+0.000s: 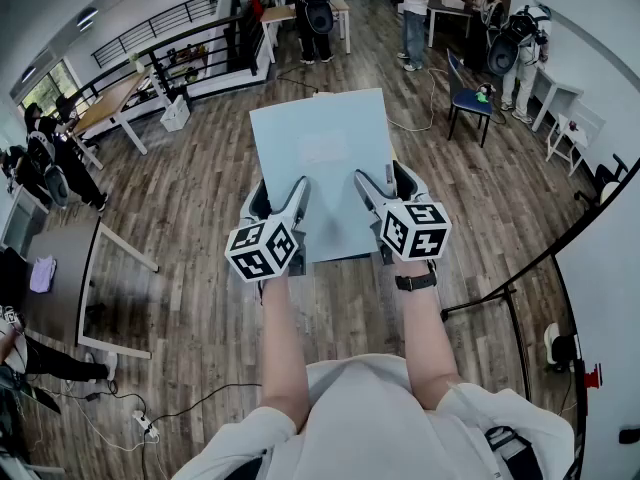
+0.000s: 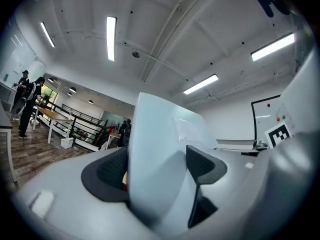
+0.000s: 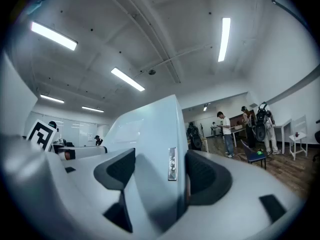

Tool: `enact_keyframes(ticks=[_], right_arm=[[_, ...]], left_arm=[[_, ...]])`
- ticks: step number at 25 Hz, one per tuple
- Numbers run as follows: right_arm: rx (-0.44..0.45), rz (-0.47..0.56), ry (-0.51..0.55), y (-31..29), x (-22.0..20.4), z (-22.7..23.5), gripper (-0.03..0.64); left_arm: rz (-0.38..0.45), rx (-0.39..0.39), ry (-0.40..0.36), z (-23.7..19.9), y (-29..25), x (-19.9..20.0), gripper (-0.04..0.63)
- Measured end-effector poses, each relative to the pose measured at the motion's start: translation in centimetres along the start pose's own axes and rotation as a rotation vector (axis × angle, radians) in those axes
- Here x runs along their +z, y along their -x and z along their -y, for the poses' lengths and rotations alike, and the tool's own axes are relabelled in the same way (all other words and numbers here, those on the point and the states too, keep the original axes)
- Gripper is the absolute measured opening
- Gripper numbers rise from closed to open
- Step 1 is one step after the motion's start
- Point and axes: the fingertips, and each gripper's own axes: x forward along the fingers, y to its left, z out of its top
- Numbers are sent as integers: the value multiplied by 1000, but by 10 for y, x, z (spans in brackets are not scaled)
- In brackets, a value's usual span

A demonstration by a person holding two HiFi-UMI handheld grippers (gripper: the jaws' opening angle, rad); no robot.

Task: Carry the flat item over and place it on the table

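The flat item is a pale blue rectangular panel [image 1: 322,163], held level in the air above the wooden floor. My left gripper [image 1: 284,204] clamps its near edge on the left, and my right gripper [image 1: 384,194] clamps the same edge on the right. In the left gripper view the panel [image 2: 157,134] stands edge-on between the dark pads [image 2: 107,174] of the left gripper [image 2: 159,168]. The right gripper view shows the panel [image 3: 150,134] wedged the same way in the right gripper [image 3: 160,173], with a small metal fitting [image 3: 172,164] on its edge.
A wooden-topped table [image 1: 110,103] stands far left and a dark table [image 1: 62,268] near left. A blue chair [image 1: 468,98] and white tables [image 1: 560,96] are at the right. Several people stand at the back. Cables and a power strip [image 1: 142,423] lie on the floor.
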Motion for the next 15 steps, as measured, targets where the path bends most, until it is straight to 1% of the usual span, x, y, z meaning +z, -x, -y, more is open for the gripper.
enact_keyframes(ticks=[3, 7, 12, 15], right_arm=[[-4, 5, -3, 4, 0, 8, 333], [-24, -2, -29, 14, -10, 15, 331], [-26, -34, -53, 0, -26, 23, 333], [-38, -30, -54, -12, -30, 38, 333]], left_arm=[[-4, 3, -11, 9, -4, -2, 370], [-17, 16, -23, 17, 0, -13, 370], [-52, 34, -19, 8, -14, -27, 370], [-51, 25, -19, 7, -32, -32, 370]])
